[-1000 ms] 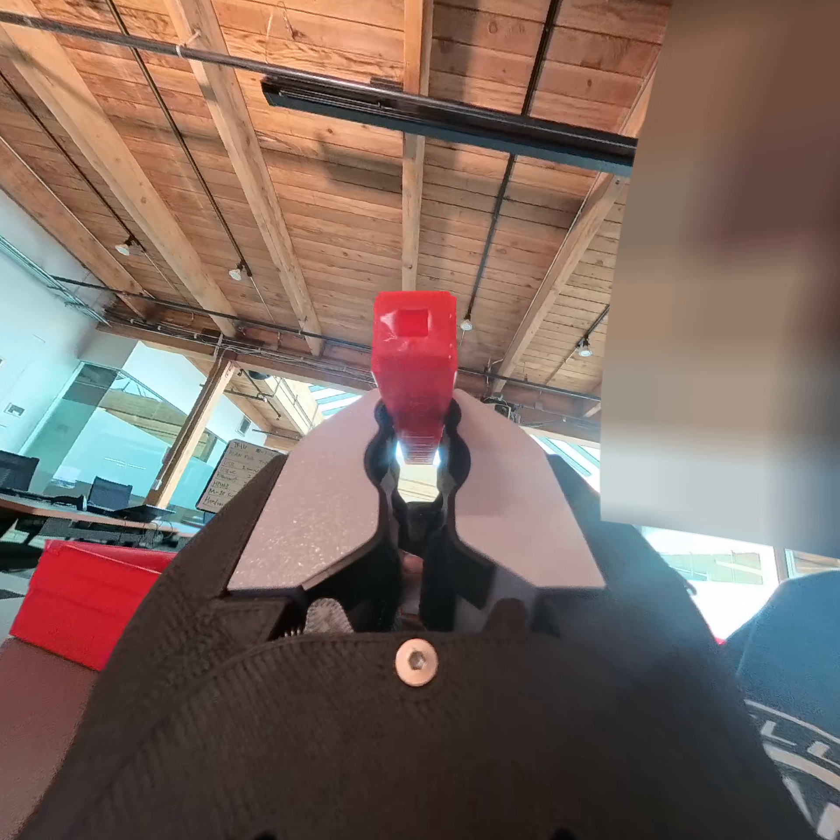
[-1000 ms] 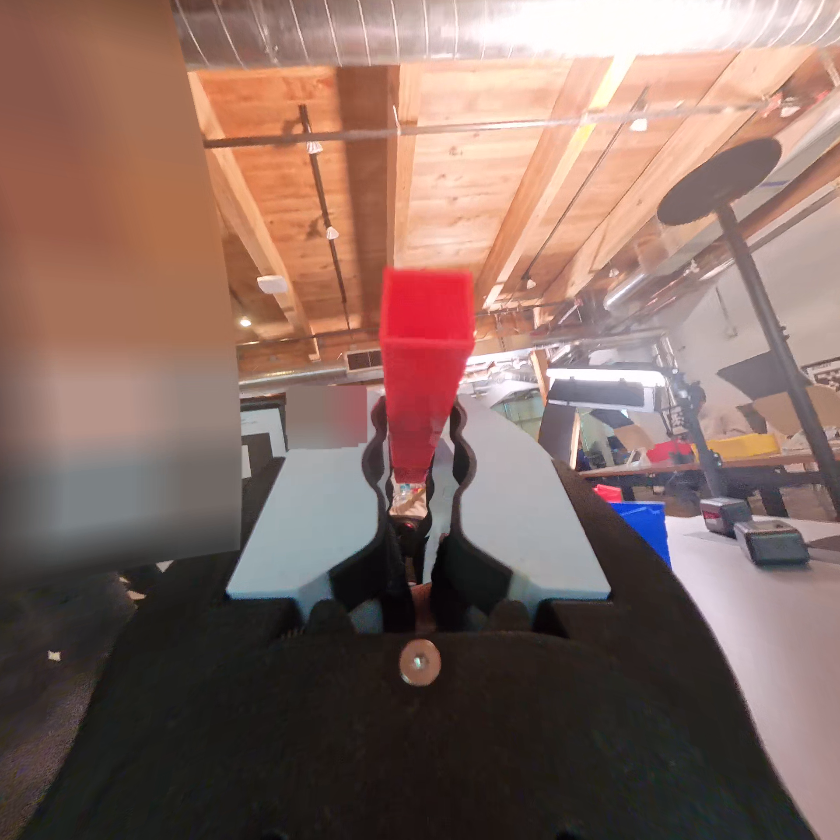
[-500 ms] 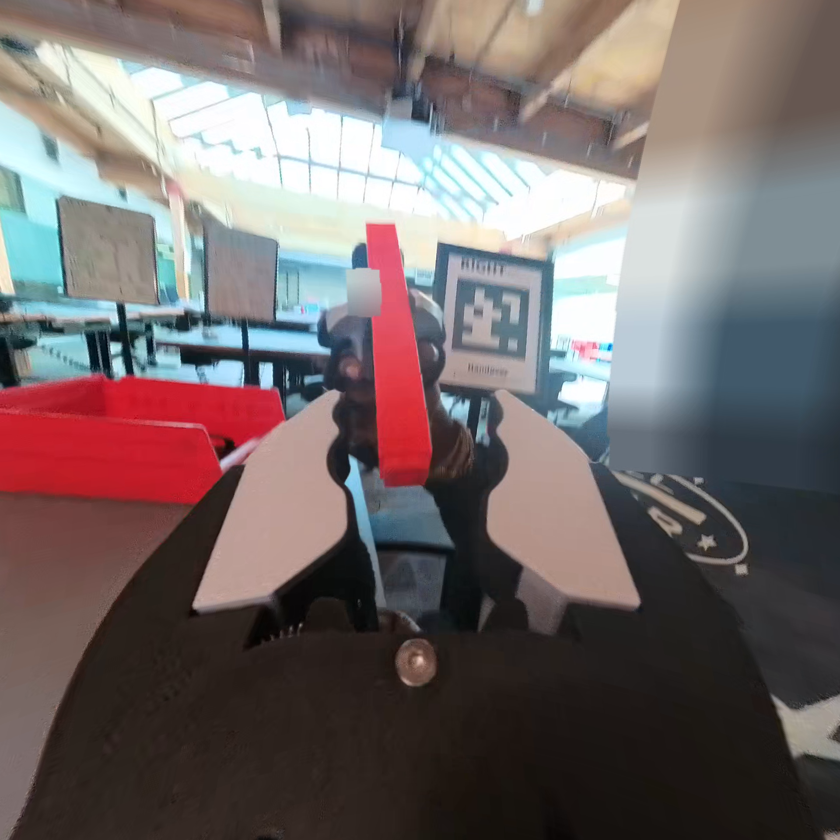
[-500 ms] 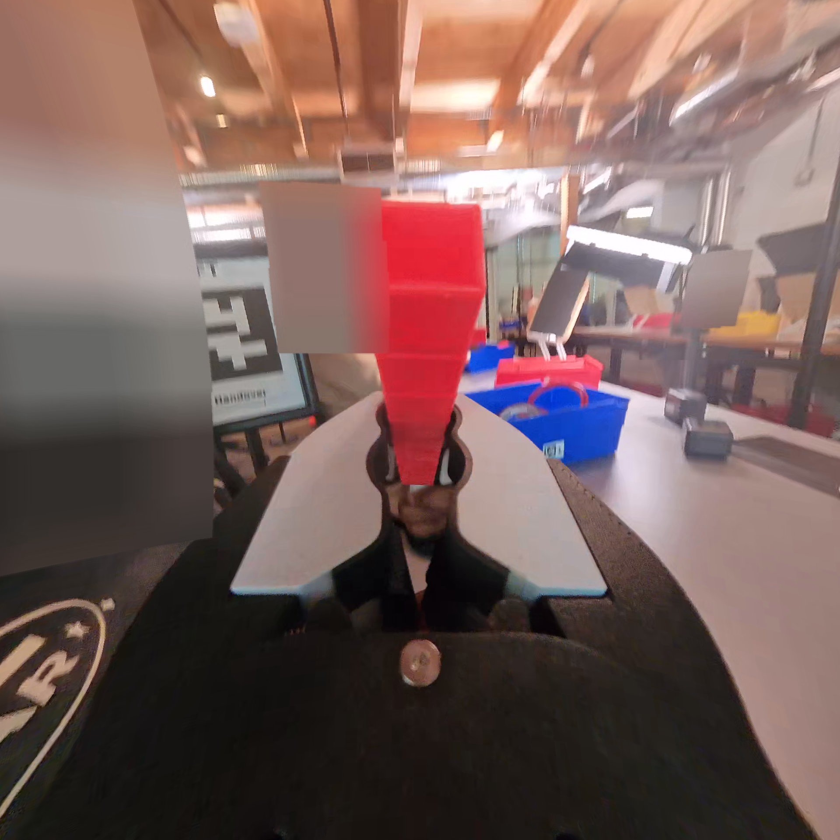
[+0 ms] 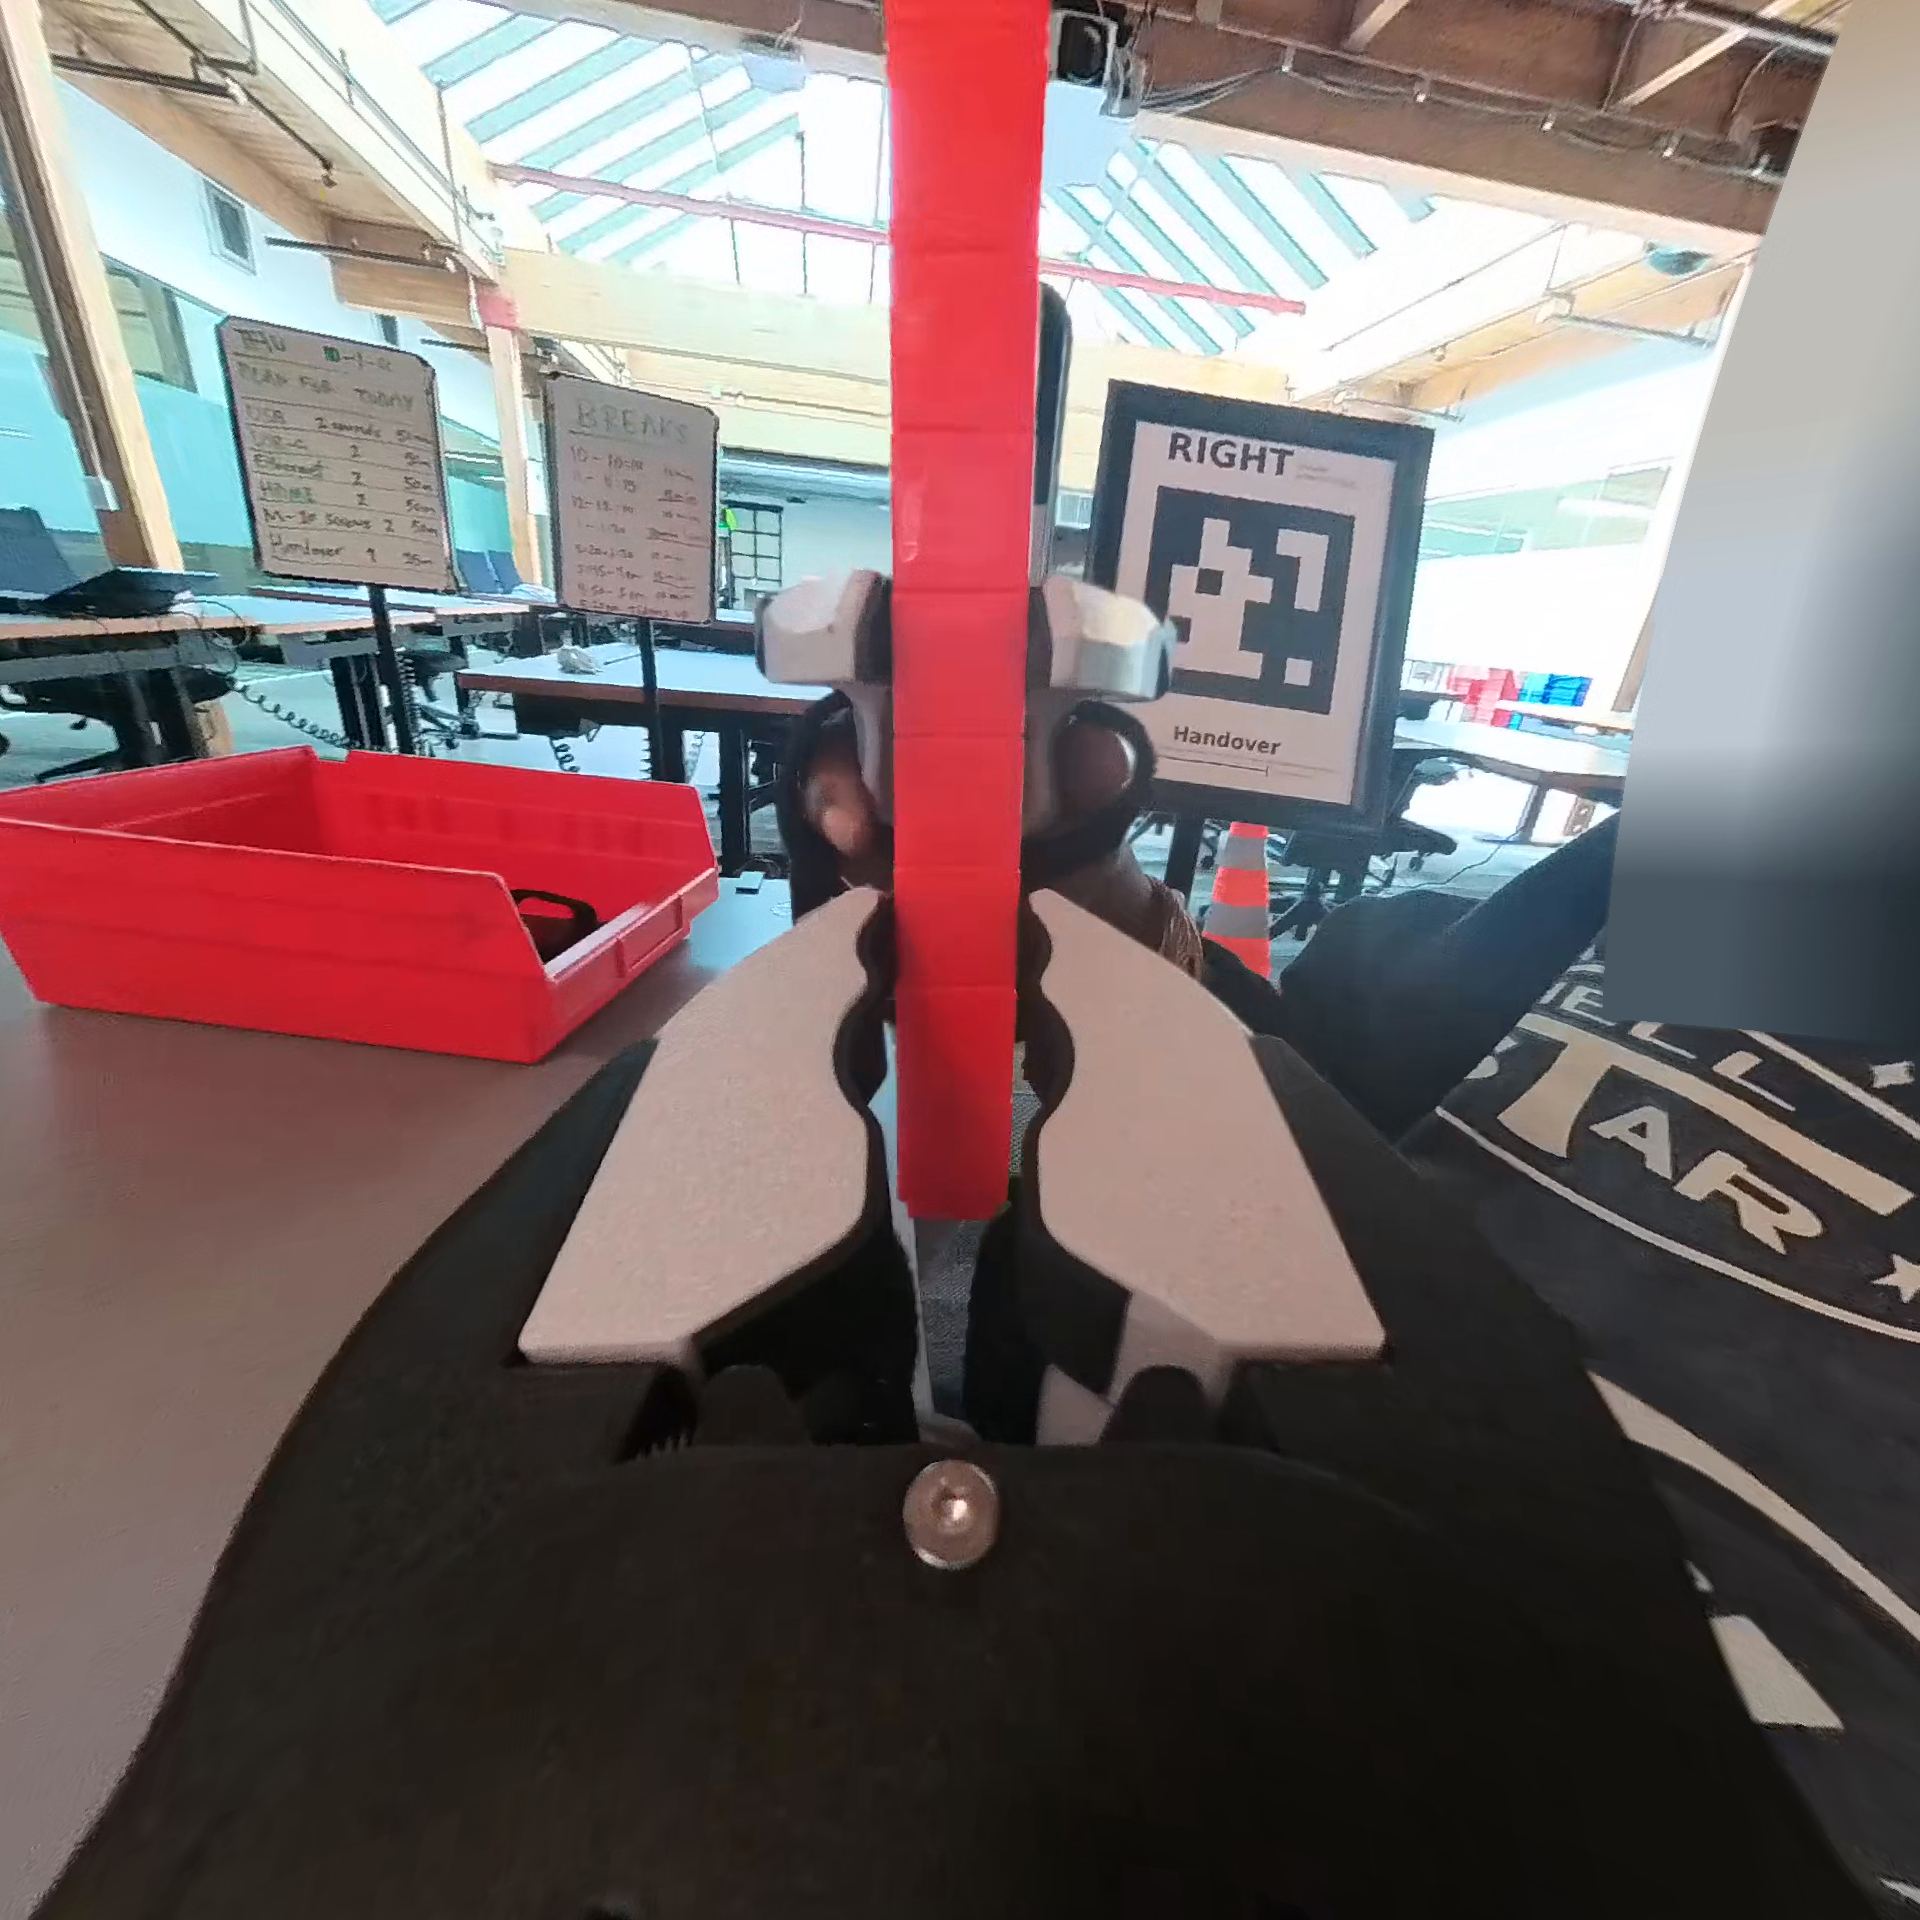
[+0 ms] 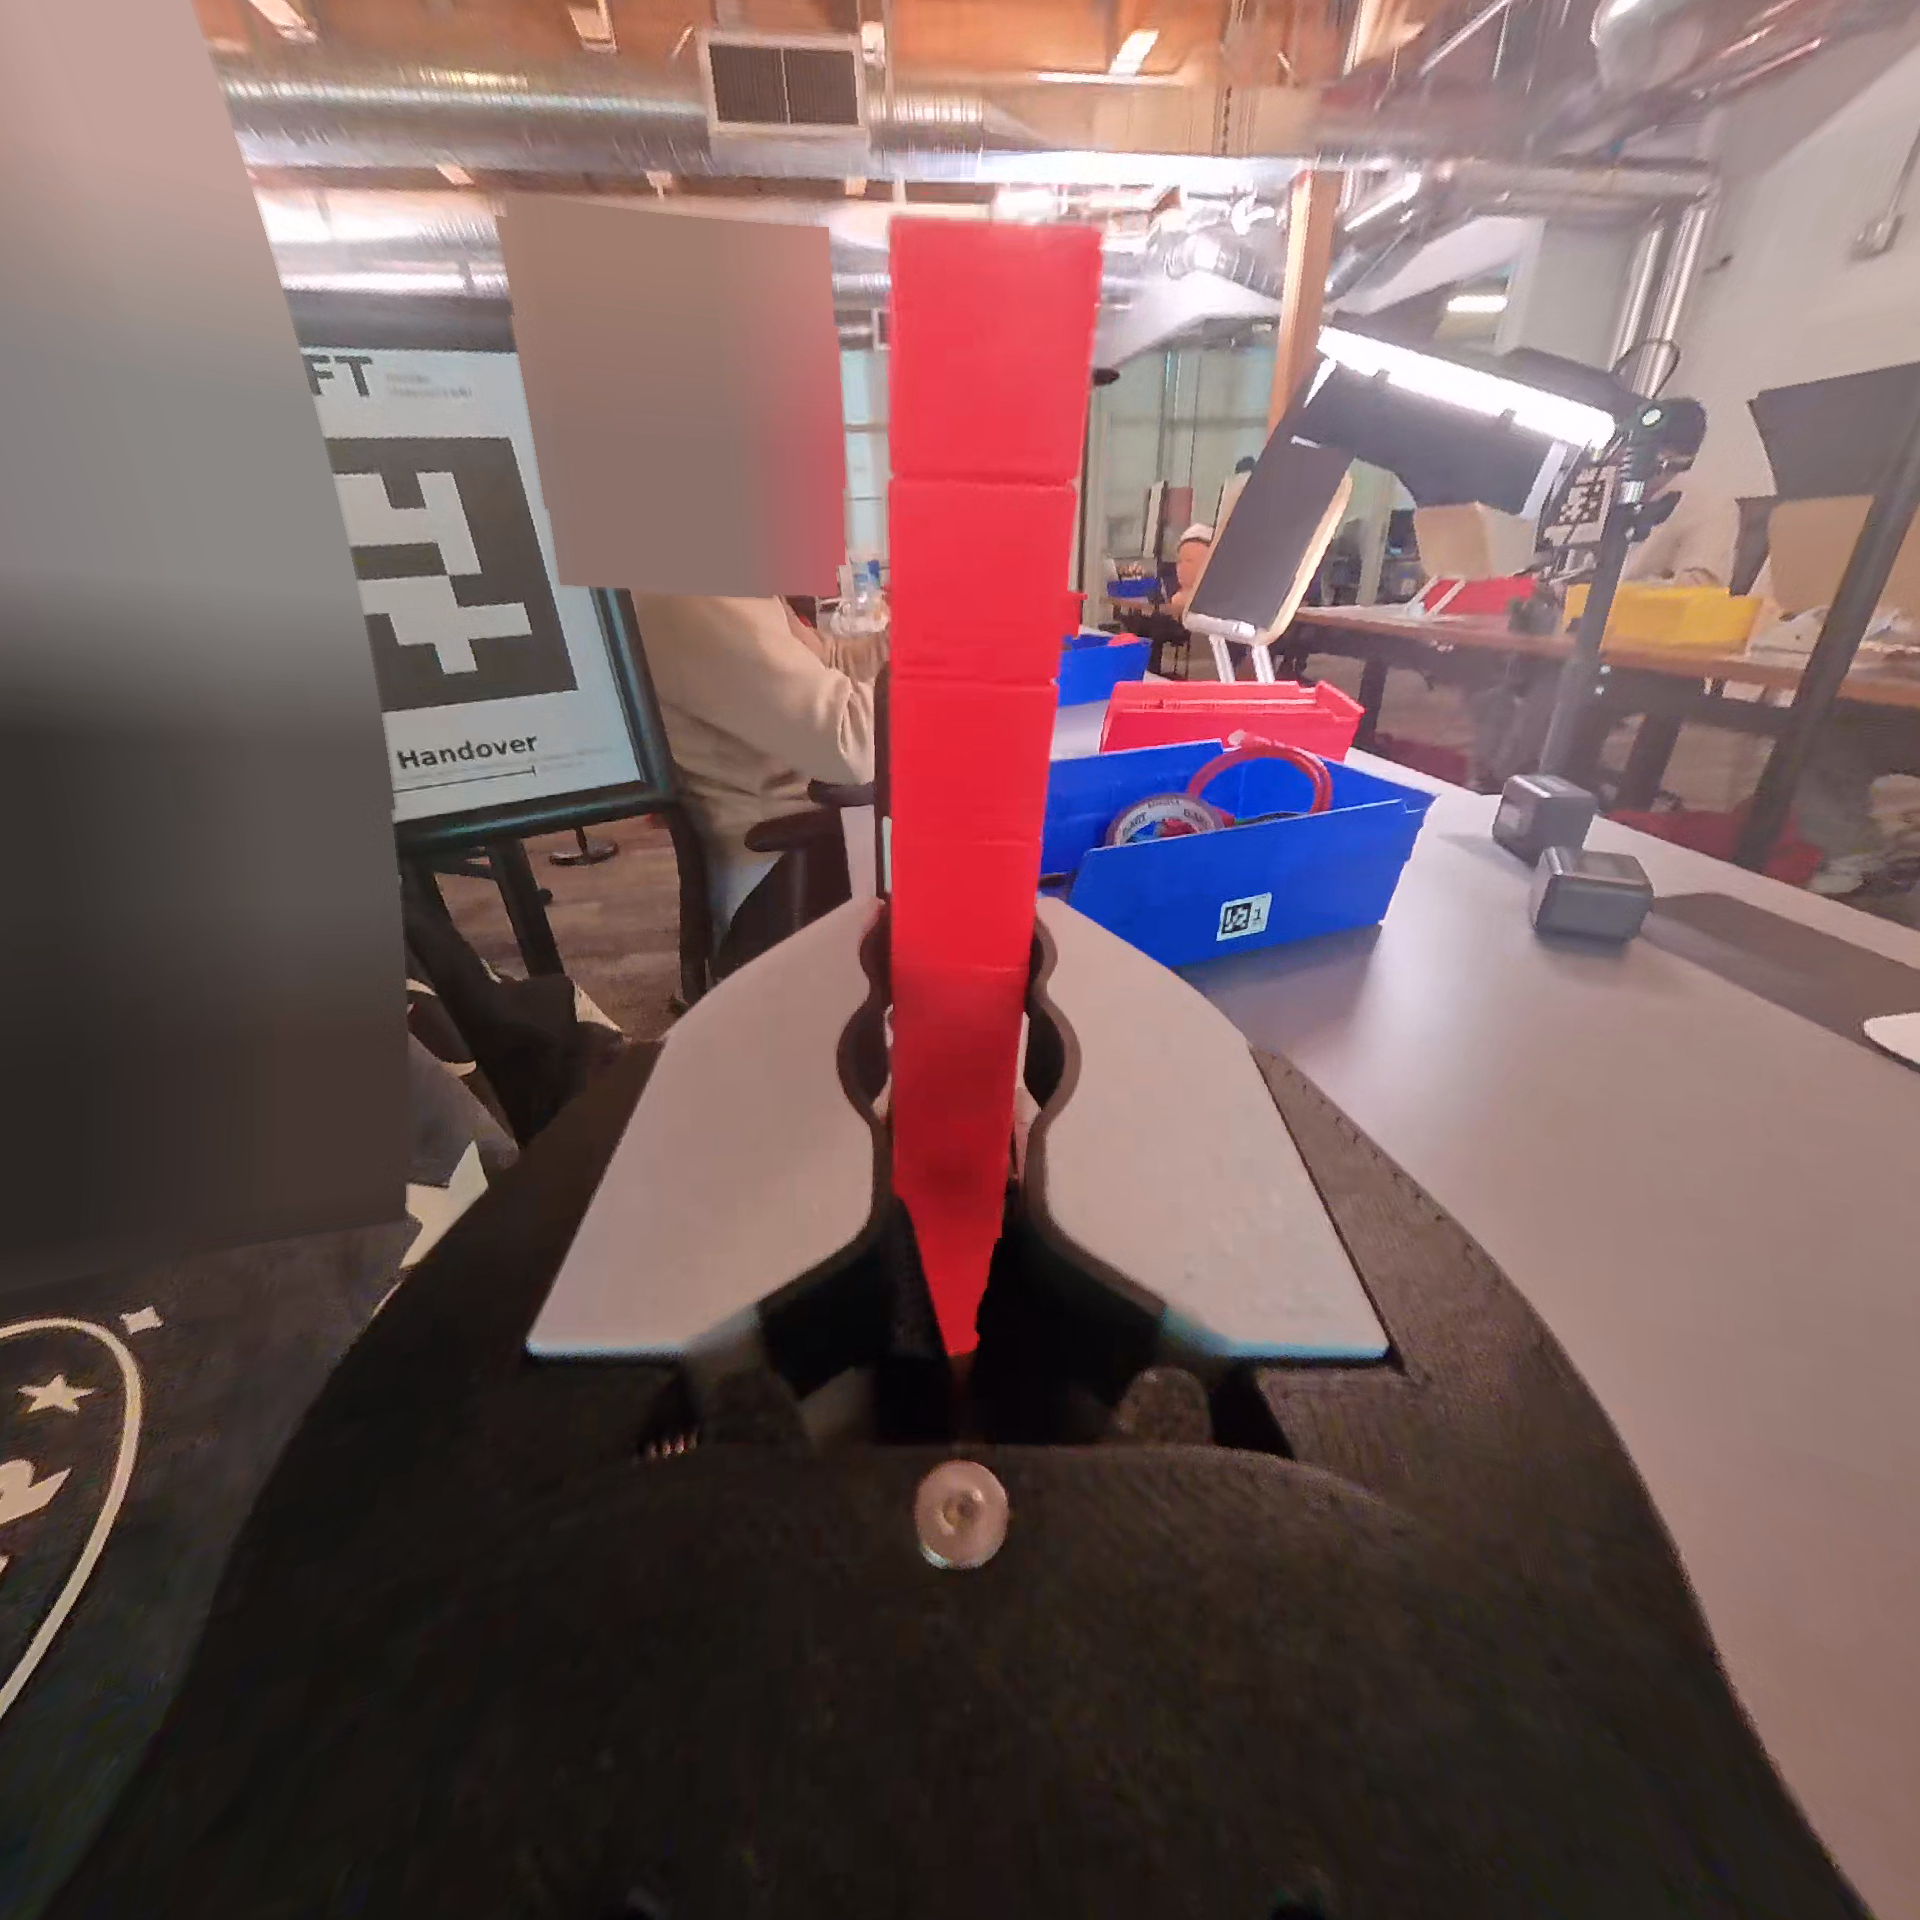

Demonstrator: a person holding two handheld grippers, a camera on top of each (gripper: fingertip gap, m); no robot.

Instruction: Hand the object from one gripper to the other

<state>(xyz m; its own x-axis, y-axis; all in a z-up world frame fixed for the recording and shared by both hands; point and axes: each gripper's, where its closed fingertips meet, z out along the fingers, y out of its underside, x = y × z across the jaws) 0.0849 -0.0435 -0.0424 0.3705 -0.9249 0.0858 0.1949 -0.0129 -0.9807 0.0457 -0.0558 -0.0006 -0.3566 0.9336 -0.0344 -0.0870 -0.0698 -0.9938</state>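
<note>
A long red bar (image 5: 956, 727) made of stacked segments stands upright between both grippers. In the left wrist view its lower end sits between my left gripper (image 5: 954, 935), whose jaws are closed in on it. Farther off, my right gripper (image 5: 956, 644) clamps the same bar higher up, with a hand behind it. In the right wrist view the bar (image 6: 977, 727) rises from between my right gripper (image 6: 961, 935), which is shut on it. The bar hides the left gripper there.
A red bin (image 5: 312, 883) sits on the brown table (image 5: 208, 1247) at left. A framed marker sign (image 5: 1257, 592) and an orange cone (image 5: 1242, 894) stand behind. A blue bin (image 6: 1247, 873) and dark blocks (image 6: 1590, 894) rest on the grey table (image 6: 1558, 1143).
Both grippers tilted down from the ceiling to level. The left jaws stood wide open half a second ago; they have now closed on the bar's lower end, which has come nearer.
</note>
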